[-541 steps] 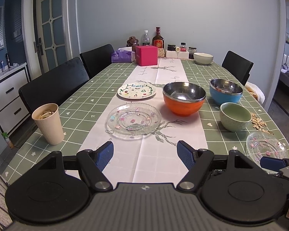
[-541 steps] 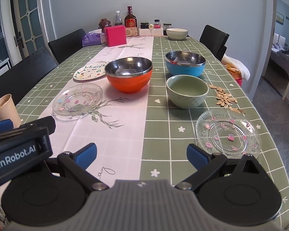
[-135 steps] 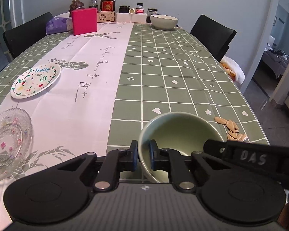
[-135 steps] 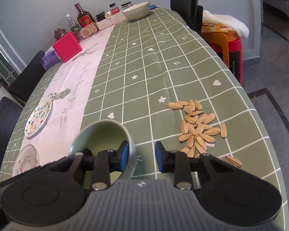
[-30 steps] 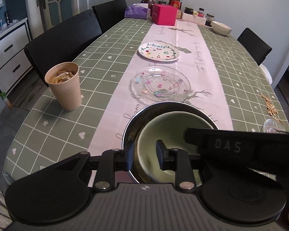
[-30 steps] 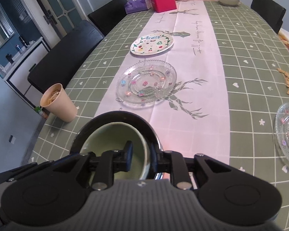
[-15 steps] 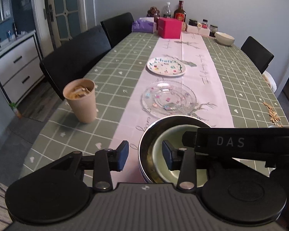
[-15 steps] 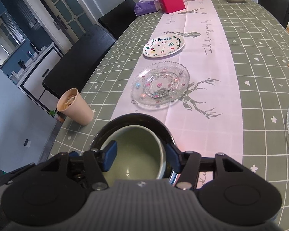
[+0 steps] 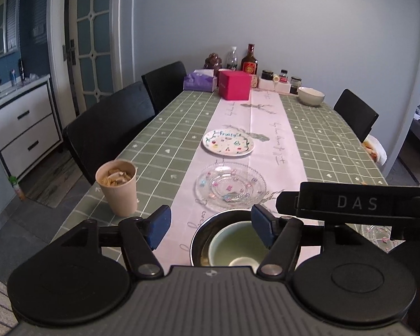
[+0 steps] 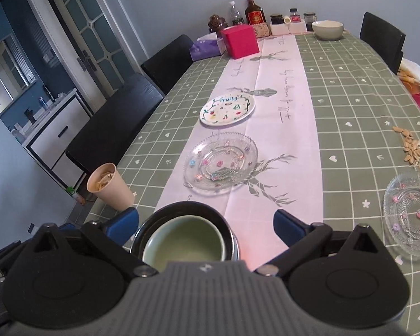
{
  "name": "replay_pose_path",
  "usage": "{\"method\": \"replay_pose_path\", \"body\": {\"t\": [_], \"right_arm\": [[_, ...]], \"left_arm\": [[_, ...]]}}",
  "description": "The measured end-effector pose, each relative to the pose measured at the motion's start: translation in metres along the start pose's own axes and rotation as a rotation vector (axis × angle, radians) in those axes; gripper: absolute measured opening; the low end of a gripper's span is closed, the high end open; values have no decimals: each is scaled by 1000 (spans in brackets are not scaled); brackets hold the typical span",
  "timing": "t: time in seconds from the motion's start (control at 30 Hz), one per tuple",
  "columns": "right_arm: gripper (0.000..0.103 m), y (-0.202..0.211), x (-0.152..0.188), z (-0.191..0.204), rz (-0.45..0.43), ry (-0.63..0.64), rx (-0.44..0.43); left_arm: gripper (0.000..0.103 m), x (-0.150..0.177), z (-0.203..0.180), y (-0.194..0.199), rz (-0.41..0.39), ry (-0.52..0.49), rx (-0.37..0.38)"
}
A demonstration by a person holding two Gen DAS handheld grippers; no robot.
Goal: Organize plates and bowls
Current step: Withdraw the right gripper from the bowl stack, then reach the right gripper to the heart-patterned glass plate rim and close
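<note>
A pale green bowl (image 9: pixel 235 245) sits nested inside a steel bowl (image 9: pixel 201 232) at the near table edge; both also show in the right wrist view, the green bowl (image 10: pixel 182 242) within the steel bowl (image 10: pixel 182 208). My left gripper (image 9: pixel 214 225) is open above the bowls, holding nothing. My right gripper (image 10: pixel 205 224) is open above them too. A clear glass plate (image 9: pixel 231 186) lies just beyond, then a white "Fruity" plate (image 9: pixel 228 146). A second glass plate (image 10: pixel 410 214) lies at the right.
A beige cup (image 9: pixel 117 186) of scraps stands at the left edge. Seeds (image 10: pixel 413 148) are scattered at the right. A pink box (image 9: pixel 234 84), tissue pack, bottles, jars and a white bowl (image 9: pixel 310 96) stand at the far end. Black chairs (image 9: pixel 109 123) line the table sides.
Both grippers have let go of the green bowl, opened wider and drawn back and up. The green bowl now rests inside the steel bowl.
</note>
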State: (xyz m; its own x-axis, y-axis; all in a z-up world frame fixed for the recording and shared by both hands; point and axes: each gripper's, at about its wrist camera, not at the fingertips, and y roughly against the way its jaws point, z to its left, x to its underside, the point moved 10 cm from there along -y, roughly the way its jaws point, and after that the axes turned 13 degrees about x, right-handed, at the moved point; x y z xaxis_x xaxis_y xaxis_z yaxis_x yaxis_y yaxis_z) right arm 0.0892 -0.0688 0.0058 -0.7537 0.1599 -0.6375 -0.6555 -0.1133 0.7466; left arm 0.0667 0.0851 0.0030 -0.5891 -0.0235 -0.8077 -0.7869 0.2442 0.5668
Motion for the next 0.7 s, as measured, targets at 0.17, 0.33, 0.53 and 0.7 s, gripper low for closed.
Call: {"method": "replay_pose_path", "body": {"t": [0.17, 0.33, 0.53, 0.7], "right_arm": [[100, 20, -8, -12, -33, 12, -2], [100, 49, -15, -42, -108, -45, -6], [100, 68, -16, -102, -170, -167, 71], [100, 72, -11, -165, -219, -245, 181]], "left_arm": [[77, -8, -22, 9, -20, -23, 38], [77, -19, -55, 16, -24, -88, 85], [78, -24, -107, 6, -32, -183, 160], [79, -17, -140, -23, -13, -165, 271]]}}
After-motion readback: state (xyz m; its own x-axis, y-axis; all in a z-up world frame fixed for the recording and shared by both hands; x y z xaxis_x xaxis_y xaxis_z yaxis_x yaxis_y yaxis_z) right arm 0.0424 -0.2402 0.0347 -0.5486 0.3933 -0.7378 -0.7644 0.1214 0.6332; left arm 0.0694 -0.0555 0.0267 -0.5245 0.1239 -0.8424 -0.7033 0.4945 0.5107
